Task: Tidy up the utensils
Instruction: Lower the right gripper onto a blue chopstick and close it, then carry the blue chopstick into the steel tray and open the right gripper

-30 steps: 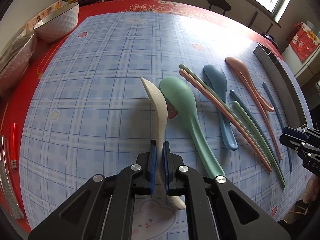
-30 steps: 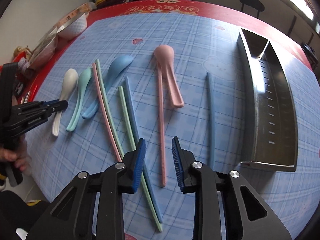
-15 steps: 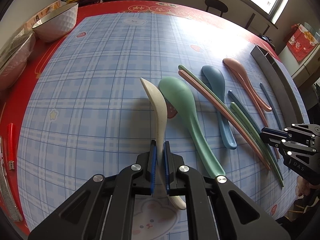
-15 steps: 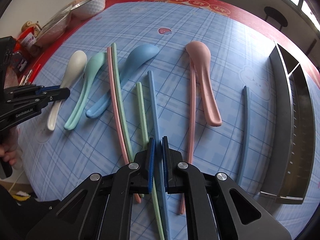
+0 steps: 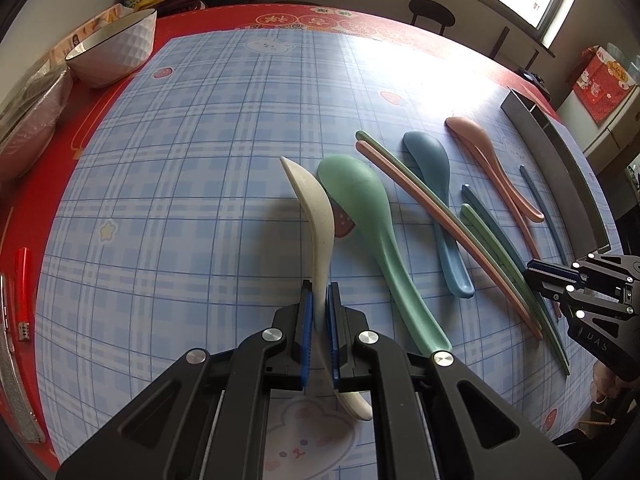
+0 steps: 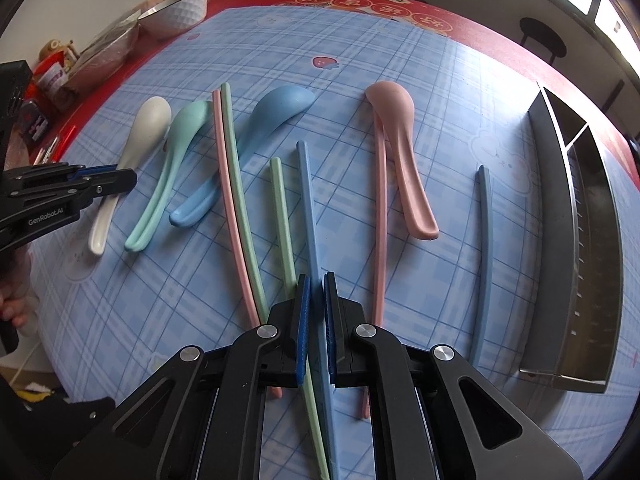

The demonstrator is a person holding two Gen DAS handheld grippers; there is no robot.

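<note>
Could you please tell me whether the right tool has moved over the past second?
Yes. The right tool went left, away from the steel utensil tray, and closed on the long blue plastic chopstick.

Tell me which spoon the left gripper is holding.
The white spoon, leftmost in the row, its handle pinched by the left gripper; the green, blue and pink spoons lie free.

right tongs (image 6: 316, 300): gaped 1 s ago, moved in | now clamped on blue chopstick (image 6: 306, 184)
</note>
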